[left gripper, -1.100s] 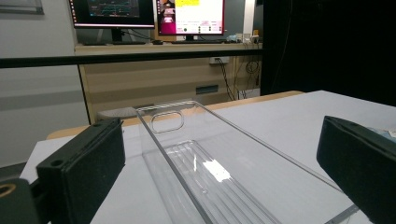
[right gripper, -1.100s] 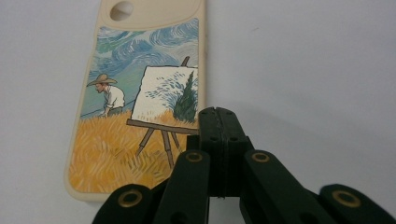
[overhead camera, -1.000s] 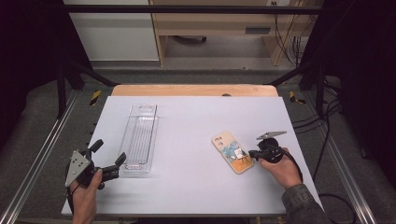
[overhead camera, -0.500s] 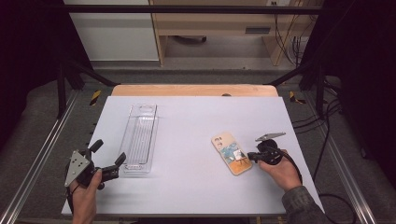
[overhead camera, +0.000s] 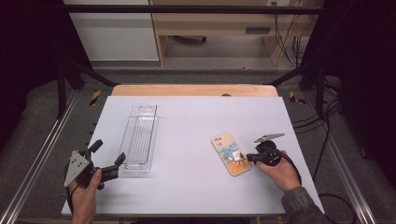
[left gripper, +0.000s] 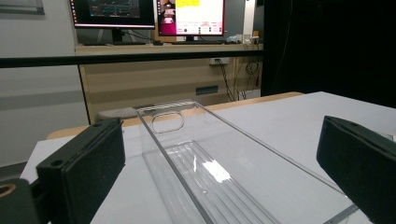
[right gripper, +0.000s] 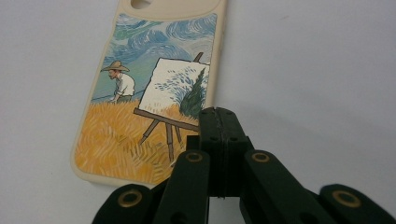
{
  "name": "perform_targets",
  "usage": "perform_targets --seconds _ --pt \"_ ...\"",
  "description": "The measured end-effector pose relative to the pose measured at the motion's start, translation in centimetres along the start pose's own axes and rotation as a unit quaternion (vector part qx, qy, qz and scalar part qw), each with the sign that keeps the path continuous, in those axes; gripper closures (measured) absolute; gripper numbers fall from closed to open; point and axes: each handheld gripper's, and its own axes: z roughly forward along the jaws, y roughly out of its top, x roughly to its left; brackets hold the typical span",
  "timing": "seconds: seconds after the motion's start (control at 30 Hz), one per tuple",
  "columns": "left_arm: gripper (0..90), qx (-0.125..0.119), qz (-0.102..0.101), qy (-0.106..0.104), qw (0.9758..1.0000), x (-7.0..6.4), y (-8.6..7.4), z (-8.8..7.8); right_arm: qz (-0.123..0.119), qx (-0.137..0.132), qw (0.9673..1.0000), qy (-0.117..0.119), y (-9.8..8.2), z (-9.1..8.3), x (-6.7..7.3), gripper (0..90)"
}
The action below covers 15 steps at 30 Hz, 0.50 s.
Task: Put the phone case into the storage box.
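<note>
1. the phone case (overhead camera: pixel 230 154) lies flat on the right half of the white table (overhead camera: pixel 196 126), printed side up: a painter in a straw hat, an easel, a yellow field.
2. the right gripper (overhead camera: pixel 248 157) sits at the case's right edge, low on the table. in the right gripper view its jaws are pressed together with nothing between them, and the tips sit over the case's long edge near its bottom corner. can't tell if they actually touch it.
3. the clear plastic tray (overhead camera: pixel 139 138) lies lengthwise on the left half of the table, well apart from the case, hang-hole end away from the person.
4. the left gripper (overhead camera: pixel 108 158) is at the tray's near end, jaws wide apart. in the left gripper view the tray runs out between them, neither pad on it.
</note>
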Motion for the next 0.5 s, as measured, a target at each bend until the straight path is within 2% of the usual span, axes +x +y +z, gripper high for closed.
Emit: perform_targets --seconds 0.5 --pt "1.0 0.000 0.002 -0.001 1.0000 0.02 0.04 0.03 0.004 0.005 1.0000 0.005 0.11 0.09 0.28 90.0"
